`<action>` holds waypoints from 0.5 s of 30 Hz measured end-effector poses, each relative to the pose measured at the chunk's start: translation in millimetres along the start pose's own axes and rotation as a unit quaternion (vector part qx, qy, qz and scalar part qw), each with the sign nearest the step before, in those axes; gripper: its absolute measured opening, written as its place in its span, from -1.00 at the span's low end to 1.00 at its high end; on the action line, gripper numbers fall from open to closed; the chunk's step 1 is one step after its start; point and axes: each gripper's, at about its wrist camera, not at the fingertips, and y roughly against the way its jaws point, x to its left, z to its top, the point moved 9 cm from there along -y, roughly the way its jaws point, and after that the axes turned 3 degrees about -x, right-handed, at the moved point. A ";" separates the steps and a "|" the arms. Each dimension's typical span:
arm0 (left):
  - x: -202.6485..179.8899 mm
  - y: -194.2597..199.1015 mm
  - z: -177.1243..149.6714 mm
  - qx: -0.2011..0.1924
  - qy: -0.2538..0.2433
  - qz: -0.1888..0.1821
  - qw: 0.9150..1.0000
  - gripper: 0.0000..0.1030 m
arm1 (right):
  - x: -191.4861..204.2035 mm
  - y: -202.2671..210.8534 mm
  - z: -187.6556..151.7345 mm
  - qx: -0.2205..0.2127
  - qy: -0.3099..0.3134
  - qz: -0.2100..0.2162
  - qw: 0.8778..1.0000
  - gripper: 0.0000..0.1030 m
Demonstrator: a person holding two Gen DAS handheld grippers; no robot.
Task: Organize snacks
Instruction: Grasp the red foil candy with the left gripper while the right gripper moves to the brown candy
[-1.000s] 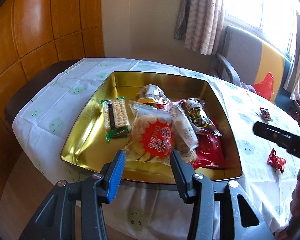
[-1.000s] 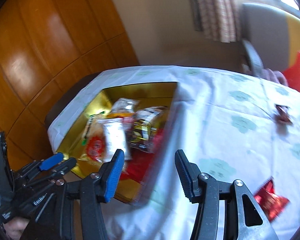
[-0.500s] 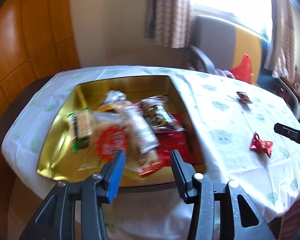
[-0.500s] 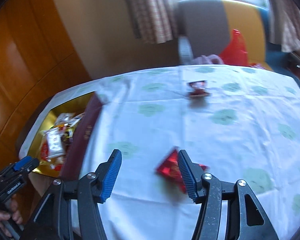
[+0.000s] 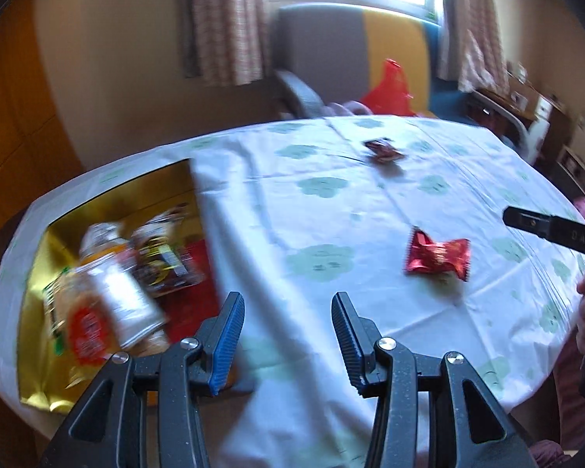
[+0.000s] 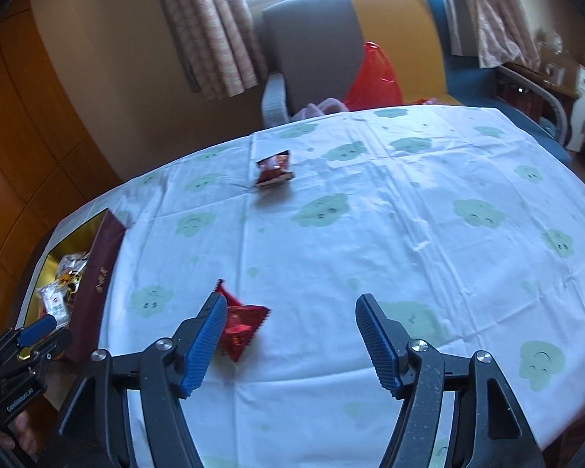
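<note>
A red foil candy (image 6: 245,323) lies on the cloud-print tablecloth (image 6: 370,241), partly behind the left finger of my right gripper (image 6: 290,302). That gripper's jaws are opening, and no pad touches the candy. The same candy (image 5: 436,257) shows in the left wrist view, with a finger of the right gripper (image 5: 546,228) beside it. A darker wrapped candy (image 6: 275,167) sits further back on the cloth. The gold tin (image 5: 109,202) at the left holds several snack packets (image 5: 109,292). My left gripper (image 5: 288,304) hangs open and empty over the cloth beside the tin.
An armchair in grey and yellow (image 6: 312,46) stands behind the table with a red plastic bag (image 6: 374,78) on it. Curtains and a bright window are behind it, with wood panelling on the left. The table's near edge runs just under both grippers.
Both views have swung right, from the tin to the tablecloth. The right gripper's jaws have widened, and the red candy now lies by its left finger. The left gripper's gap is unchanged.
</note>
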 end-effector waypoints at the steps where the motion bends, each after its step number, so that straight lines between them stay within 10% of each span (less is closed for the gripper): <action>1: -7.1 -2.8 1.7 0.003 -0.007 -0.009 1.000 -0.08 | -6.8 0.2 0.0 0.000 -0.006 -0.007 1.000 0.36; 10: -98.8 -48.6 20.9 0.051 -0.068 -0.113 0.990 -0.03 | -48.6 1.2 -2.9 0.004 -0.045 -0.031 0.999 0.39; 15: -127.4 -76.0 7.9 0.147 0.029 -0.205 0.967 0.05 | -60.2 0.1 -2.7 0.005 -0.051 -0.033 0.998 0.41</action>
